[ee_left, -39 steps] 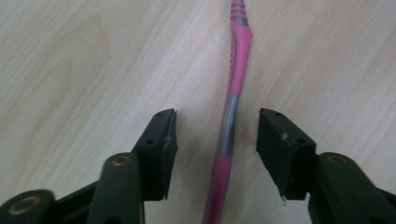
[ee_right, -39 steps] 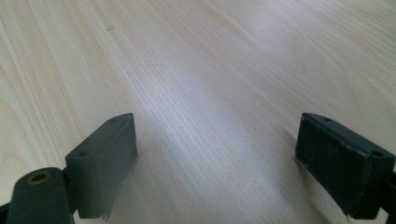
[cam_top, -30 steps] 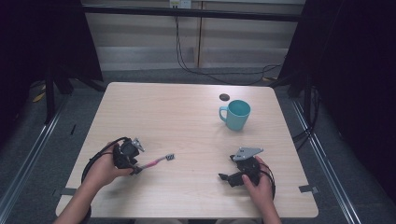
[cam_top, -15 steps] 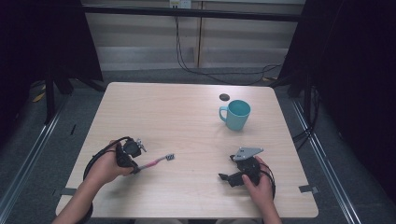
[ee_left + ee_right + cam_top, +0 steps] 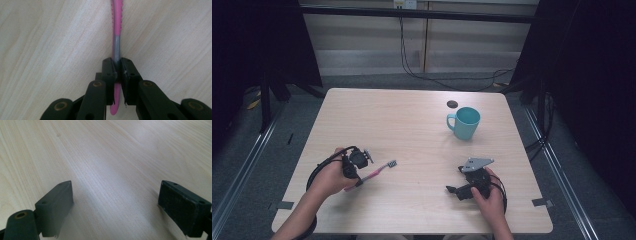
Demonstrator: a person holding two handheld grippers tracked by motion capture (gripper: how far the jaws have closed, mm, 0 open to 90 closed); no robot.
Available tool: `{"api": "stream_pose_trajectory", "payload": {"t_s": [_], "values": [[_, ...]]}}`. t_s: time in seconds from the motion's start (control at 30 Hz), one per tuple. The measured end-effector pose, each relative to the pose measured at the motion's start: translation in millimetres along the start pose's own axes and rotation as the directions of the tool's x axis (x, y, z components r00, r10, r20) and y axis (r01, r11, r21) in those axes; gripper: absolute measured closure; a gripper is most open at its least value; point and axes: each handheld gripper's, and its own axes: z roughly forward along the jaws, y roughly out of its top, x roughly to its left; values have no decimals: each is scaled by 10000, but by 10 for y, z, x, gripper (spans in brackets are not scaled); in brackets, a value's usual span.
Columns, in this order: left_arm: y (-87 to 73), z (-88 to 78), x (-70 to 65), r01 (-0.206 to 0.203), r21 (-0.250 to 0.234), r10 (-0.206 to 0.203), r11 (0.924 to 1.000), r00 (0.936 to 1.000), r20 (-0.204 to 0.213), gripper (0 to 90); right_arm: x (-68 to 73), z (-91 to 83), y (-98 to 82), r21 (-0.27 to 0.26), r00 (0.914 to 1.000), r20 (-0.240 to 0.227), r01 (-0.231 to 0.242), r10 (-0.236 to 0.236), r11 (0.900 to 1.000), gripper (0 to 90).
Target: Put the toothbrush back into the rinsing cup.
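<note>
So the left gripper is clamped on the pink toothbrush, w/ the jaws having just closed in on it. In the left gripper view the pads squeeze the handle right around where the grey section meets the pink, and the butt end pokes out behind the jaws toward the cam. The brush is near the front-left of the table, lying flat or close to it; can't tell if it's lifted off the wood yet. The key thing imo: the long axis of the brush runs straight out from the left gripper, bristle head pointing away toward the middle of the table and up-right in the high view, roughly toward the teal mug, which sits well apart at the back right, upright, handle facing left. If the brush is meant for the mug, it's a carry across the table, then a tilt to get it into the mouth. The right gripper is nearer the mug but has nothing in it: jaws spread wide, parked front-right, aimed left across bare wood in its own view. Views differ a lot: the high view gives the whole layout, plus a small dark round thing just behind the mug (no idea what it is), but the grip itself is too small to read there. The left gripper view nails the grip point, though the head is cut off at the top.
</note>
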Motion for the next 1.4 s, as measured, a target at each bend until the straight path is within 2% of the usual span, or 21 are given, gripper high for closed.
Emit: {"api": "stream_pose_trajectory", "payload": {"t_s": [0.1,0.2,0.37,0.43,0.53,0.8,1.07,1.23,1.4], "values": [[-40,-5,26,304,-286,-298,9991,9994,203,825,-1,0,0,6,10000,-4,18,-18,10000,119],[-56,-9,44,242,-304,-240,9992,9997,91,825,0,0,0,6,10000,-4,12,-12,10000,119],[-50,-22,35,229,-493,-220,9985,9996,186,825,0,0,0,7,10000,0,10,-10,10000,119],[-45,-36,30,336,-588,-327,9977,9993,169,825,0,0,0,7,10000,-2,3,-3,10000,119],[-28,-78,26,218,-724,-208,9971,9997,151,826,0,0,1,5,10000,2,-3,3,10000,119],[-10,-170,15,320,-1010,-303,9944,9994,184,825,1,2,2,38,10000,95,-3,3,10000,111],[16,-273,2,397,-1417,-384,9891,9992,117,825,0,1,3,59,10000,95,2,-2,10000,110],[49,-332,-11,500,-1839,-502,9817,9987,36,825,0,1,3,61,10000,91,5,-6,10000,110],[102,-373,-10,531,-2040,-547,9775,9985,-23,825,-6,5,5,56,10000,45,45,-45,10000,105]]}}
